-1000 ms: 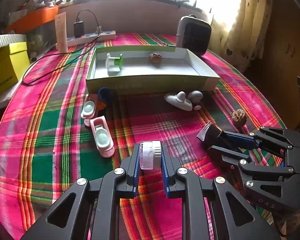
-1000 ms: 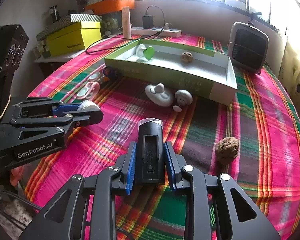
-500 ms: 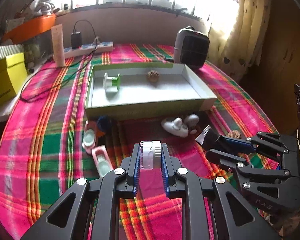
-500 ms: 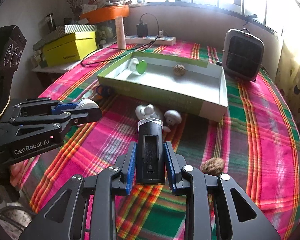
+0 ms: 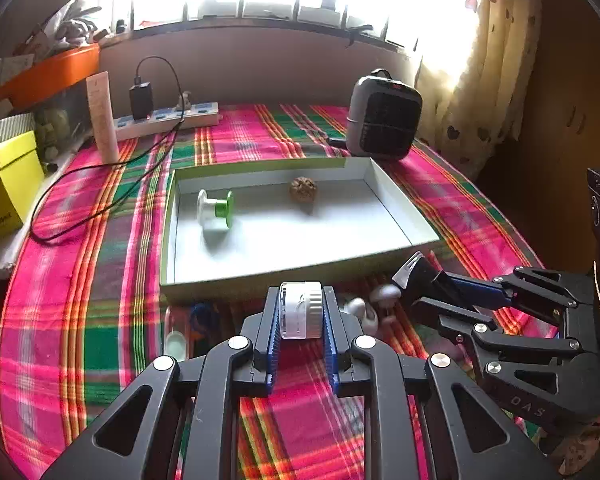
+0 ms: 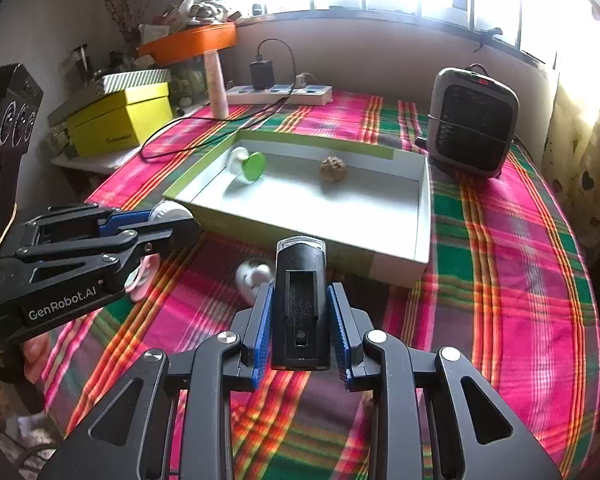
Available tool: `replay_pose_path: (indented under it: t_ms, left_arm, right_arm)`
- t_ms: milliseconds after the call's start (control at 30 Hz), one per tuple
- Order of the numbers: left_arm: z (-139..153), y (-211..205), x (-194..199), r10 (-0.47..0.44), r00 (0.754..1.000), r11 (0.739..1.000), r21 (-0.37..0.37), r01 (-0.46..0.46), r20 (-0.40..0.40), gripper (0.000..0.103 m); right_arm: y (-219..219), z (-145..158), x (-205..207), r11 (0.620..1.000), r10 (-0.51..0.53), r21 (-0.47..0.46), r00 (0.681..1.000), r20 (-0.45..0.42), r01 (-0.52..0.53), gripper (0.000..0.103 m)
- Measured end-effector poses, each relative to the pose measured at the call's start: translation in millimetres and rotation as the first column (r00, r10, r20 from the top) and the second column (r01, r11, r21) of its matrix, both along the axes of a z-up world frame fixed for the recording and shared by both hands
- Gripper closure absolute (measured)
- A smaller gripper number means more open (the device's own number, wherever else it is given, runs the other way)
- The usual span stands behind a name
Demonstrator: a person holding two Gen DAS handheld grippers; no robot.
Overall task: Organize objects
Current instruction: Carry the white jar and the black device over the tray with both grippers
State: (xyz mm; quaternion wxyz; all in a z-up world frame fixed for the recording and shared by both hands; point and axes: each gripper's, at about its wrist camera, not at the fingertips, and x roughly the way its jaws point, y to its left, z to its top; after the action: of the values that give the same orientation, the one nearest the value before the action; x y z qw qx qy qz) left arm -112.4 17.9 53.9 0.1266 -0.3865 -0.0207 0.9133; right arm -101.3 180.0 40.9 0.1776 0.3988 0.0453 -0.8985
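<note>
Left wrist view: left tool (image 5: pixel 302 322) clamps a white spool (image 5: pixel 301 315); right tool (image 6: pixel 300 320) clamps a black lamp (image 6: pixel 300 300), long axis along its fingers. The box (image 5: pixel 260 276) lies just ahead of both, its near wall nearest the left tool.

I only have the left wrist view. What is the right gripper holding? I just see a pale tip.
Observer: A black block-shaped device with a clear cap, pinched between the blue fingers of the right gripper.
Operator: Anything around my left gripper that I can't see?
Observer: Yes, a bare fingertip of the person's hand shows just below the body of the left gripper.
</note>
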Motion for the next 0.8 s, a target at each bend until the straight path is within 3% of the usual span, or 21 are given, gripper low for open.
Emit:
replay_pose_path:
  t_ms: [800]
  left_arm:
    - [-2.5,0.2,-71.7,0.041,0.999,0.999,-0.008,-0.041,0.011,0.086]
  right_arm:
    - [15.3,3.5,-78.7,0.995,-0.100,0.020,0.995,0.030,0.099,0.074]
